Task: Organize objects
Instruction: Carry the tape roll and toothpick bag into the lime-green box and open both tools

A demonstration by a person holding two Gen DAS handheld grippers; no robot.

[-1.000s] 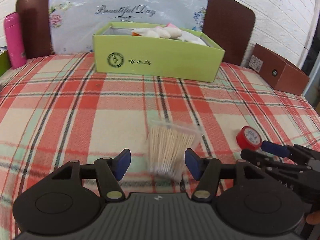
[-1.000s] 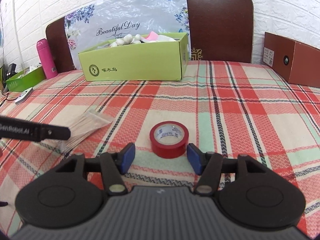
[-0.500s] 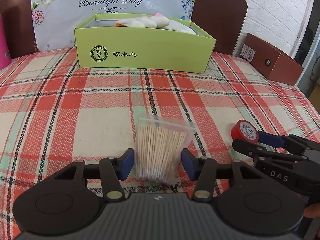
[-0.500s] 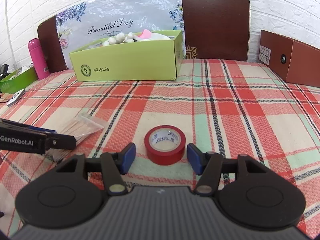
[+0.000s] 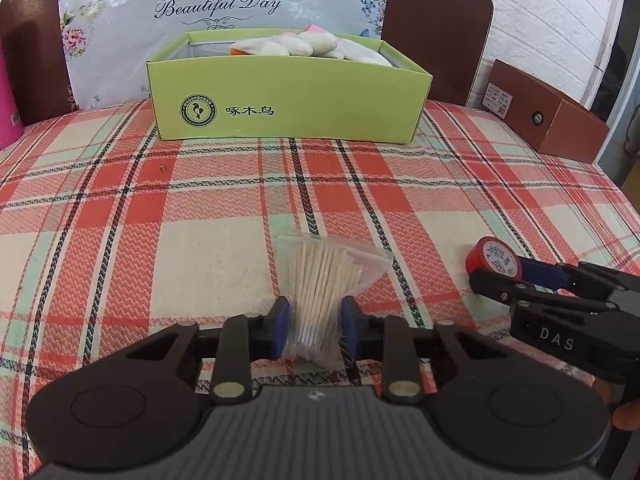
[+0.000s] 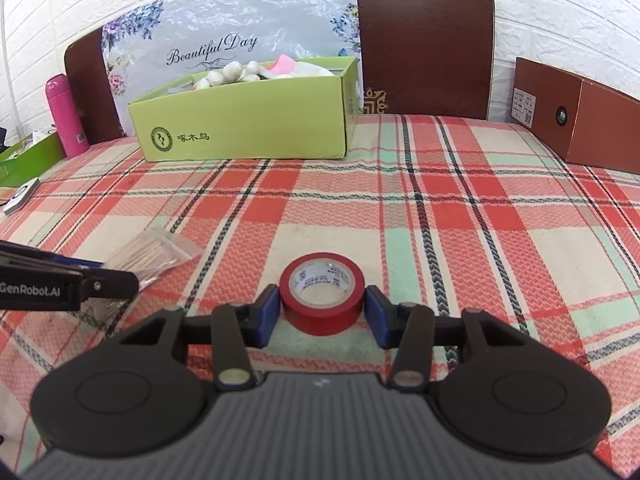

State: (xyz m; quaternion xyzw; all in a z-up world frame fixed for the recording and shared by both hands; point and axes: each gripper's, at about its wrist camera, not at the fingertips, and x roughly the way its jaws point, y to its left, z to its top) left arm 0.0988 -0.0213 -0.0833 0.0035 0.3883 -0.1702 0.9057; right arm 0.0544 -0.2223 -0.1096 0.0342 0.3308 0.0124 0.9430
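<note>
A clear bag of wooden sticks point(image 5: 320, 280) lies on the plaid cloth. My left gripper point(image 5: 314, 330) is shut on its near end. A red tape roll point(image 6: 322, 292) sits between the blue pads of my right gripper point(image 6: 322, 316), which touch its sides; the roll rests on the cloth. The roll also shows at the right of the left wrist view point(image 5: 494, 258). The bag shows at the left of the right wrist view point(image 6: 152, 254). An open green box point(image 5: 288, 100) holding white and pink items stands at the back.
A brown box point(image 5: 548, 120) stands at the back right. A pink bottle point(image 6: 66, 116) and a small green tray point(image 6: 28, 158) are at the far left. A dark headboard with a flowered plastic cover point(image 5: 216, 12) backs the surface.
My left gripper has closed onto the bag of sticks. My right gripper has moved forward and closed around the red tape roll.
</note>
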